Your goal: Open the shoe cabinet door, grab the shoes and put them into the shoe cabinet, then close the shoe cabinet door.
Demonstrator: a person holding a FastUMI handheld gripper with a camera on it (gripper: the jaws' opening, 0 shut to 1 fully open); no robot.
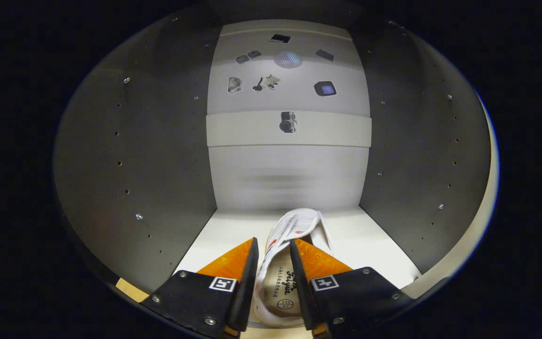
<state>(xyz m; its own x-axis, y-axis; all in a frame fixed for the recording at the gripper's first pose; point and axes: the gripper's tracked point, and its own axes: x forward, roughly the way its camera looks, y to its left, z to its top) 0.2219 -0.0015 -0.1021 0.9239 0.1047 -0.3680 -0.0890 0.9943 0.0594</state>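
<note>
One white shoe (294,235) between the tool's (274,252) fingers, inside the cabinet (158,155).

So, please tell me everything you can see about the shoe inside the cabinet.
The shoe is a white low sneaker, apparently canvas or leather, with red and blue stripes on its side and printed marks on its insole. It sits upright on the pale cabinet floor, toe pointing towards the back wall, opening facing up. The hand-held gripper has its two fingers on either side of the heel part, seemingly pressing the shoe's sides. Nothing else touches it.
</note>
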